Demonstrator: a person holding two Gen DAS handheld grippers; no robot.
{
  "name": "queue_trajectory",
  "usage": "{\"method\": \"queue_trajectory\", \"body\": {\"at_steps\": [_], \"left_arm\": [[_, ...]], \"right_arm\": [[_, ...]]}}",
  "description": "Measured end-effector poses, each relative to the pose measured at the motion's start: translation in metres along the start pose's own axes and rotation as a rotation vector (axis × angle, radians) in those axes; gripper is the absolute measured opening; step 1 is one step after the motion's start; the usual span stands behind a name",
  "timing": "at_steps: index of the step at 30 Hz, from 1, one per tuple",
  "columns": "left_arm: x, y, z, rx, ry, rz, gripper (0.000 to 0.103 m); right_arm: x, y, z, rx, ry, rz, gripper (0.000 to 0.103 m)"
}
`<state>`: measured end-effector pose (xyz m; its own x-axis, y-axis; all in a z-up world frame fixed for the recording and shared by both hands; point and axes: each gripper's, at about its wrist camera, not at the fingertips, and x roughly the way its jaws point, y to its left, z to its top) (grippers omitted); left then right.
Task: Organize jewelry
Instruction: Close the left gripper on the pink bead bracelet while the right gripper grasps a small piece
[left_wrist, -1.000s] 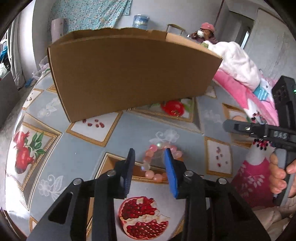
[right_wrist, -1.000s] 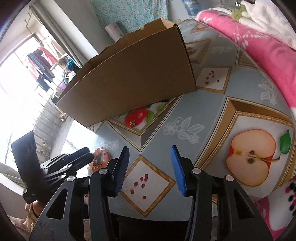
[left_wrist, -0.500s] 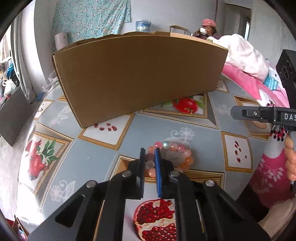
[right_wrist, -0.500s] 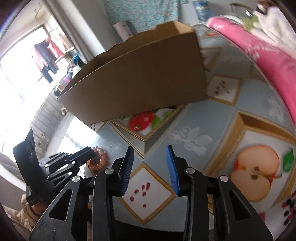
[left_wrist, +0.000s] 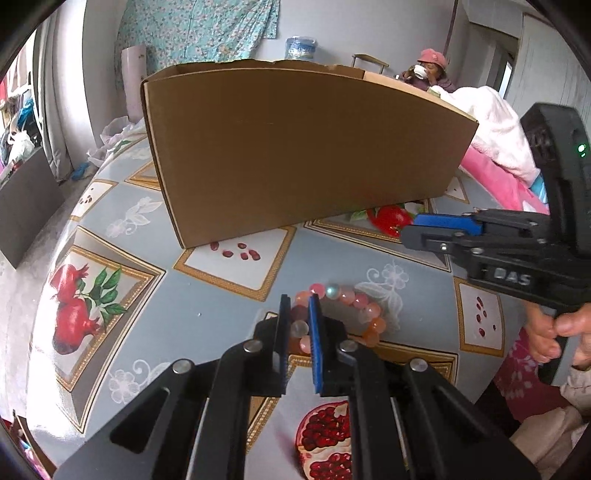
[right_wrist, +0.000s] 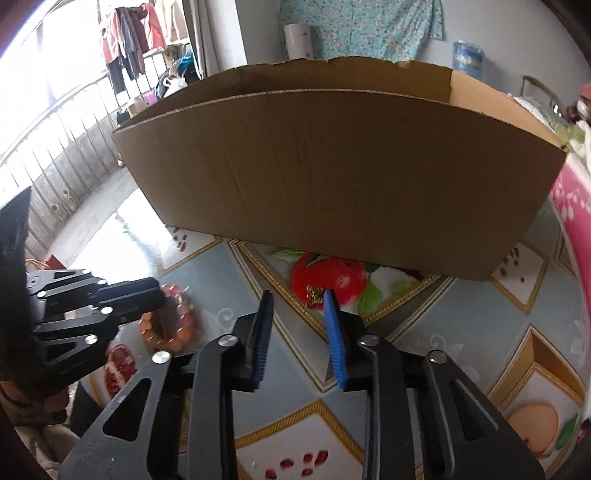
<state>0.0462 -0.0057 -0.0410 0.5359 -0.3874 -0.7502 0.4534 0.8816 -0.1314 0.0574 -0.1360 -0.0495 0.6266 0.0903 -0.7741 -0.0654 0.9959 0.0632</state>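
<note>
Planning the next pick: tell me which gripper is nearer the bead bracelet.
Left. The left gripper is shut on the bracelet, pads clamping its near side. The right gripper is off to its right, jaws just closing near a small gold piece.

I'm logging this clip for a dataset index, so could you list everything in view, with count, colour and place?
Bracelet: one, pink and orange beads, on the tablecloth in front of the box.
Small ornament: one, gold, on the printed red fruit near the box.
Box: one, brown cardboard, open top, middle of the table.
Tablecloth: one, grey-blue with fruit prints, covering the table.
Blanket: one, pink, right of the table.
Left gripper: black with blue pads, shut on the bracelet.
Right gripper: black with blue pads, jaws just closing, ornament by its right pad, not pinched.
</note>
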Motion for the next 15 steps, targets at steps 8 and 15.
{"method": "queue_trajectory", "body": {"at_steps": [8, 15], "left_arm": [[0.0, 0.003, 0.0, -0.008, 0.005, -0.022, 0.009], [0.0, 0.003, 0.0, -0.007, 0.005, -0.024, 0.009]], "right_arm": [[0.014, -0.001, 0.007, -0.03, 0.007, -0.026, 0.013], [0.02, 0.009, 0.01, -0.092, 0.018, -0.064, 0.008]]}}
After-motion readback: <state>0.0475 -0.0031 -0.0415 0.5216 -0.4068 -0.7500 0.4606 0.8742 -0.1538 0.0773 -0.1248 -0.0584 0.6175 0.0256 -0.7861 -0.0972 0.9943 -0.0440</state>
